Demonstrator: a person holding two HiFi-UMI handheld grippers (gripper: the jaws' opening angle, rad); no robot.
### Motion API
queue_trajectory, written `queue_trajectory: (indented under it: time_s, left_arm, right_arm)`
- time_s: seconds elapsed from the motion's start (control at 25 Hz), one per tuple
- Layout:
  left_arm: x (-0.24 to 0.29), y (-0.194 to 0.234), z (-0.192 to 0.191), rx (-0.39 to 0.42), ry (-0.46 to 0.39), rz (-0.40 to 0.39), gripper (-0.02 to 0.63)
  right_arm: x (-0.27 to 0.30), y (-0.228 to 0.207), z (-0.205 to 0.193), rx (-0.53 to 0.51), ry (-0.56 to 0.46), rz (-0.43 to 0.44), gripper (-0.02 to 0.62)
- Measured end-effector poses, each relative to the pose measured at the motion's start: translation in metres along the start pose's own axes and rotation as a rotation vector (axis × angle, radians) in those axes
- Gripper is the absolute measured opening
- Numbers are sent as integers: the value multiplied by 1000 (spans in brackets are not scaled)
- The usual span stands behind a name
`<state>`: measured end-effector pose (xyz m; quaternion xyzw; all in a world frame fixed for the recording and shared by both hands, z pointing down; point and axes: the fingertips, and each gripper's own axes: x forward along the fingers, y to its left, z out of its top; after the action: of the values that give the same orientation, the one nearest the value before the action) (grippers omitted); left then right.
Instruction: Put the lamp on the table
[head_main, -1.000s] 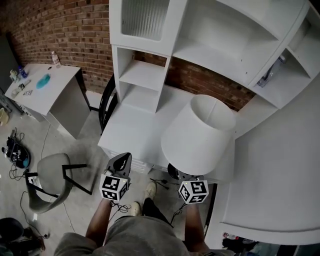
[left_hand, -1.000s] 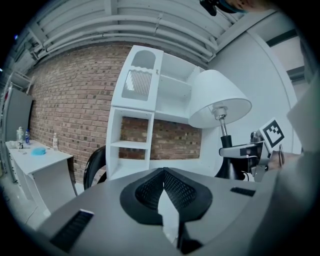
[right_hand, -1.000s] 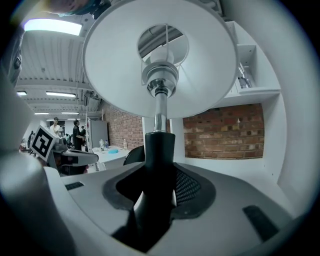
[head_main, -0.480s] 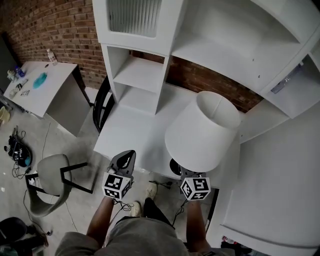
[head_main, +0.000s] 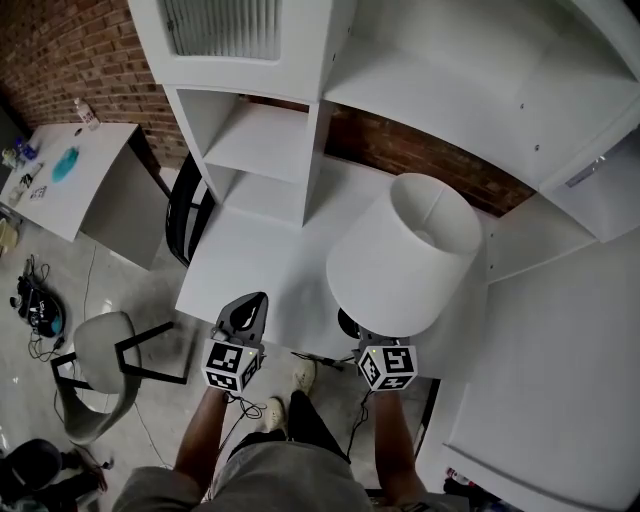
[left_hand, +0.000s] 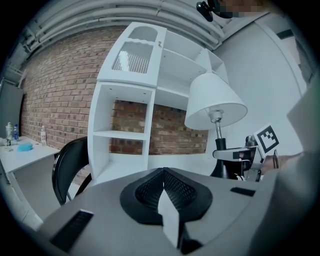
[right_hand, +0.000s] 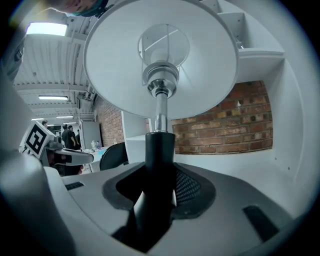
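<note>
Placing lamp: right tool clamped on its black stem, base above the desk near edge, 5 o'clock of the surface. Left tool closed, empty, 7 o'clock. Recommended: carry inward toward 12 o'clock, stem upright, seat base flat before release.

— Any writing on your feeds? Words, numbers, a brand?

— I'm going through all three views now, and I read nothing. No letters, no digits anywhere.

— What about those squares low in the head view?

— Those are the black-and-white square markers on the left gripper and the right gripper. They're coded block patterns, not text.

— And at the upper left of the frame?

— There's a bottle on the white side table. Whatever is printed on it is too small for me to make out.
</note>
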<state>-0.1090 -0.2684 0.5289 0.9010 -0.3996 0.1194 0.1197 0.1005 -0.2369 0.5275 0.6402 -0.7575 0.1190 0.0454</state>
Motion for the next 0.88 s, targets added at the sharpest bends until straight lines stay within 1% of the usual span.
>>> queue_trajectory:
  time_s: [0.24, 0.52, 0.88]
  left_arm:
    - [37, 0, -8, -6, 16, -17, 5]
    - [77, -6, -22, 7, 12, -76, 5]
    - [115, 5, -48, 10, 93, -58, 5]
  right_arm:
    - [20, -14, -17, 13, 23, 3, 166]
    - [48, -38, -37, 14, 38, -9, 166]
    - [80, -62, -64, 34, 73, -2, 166]
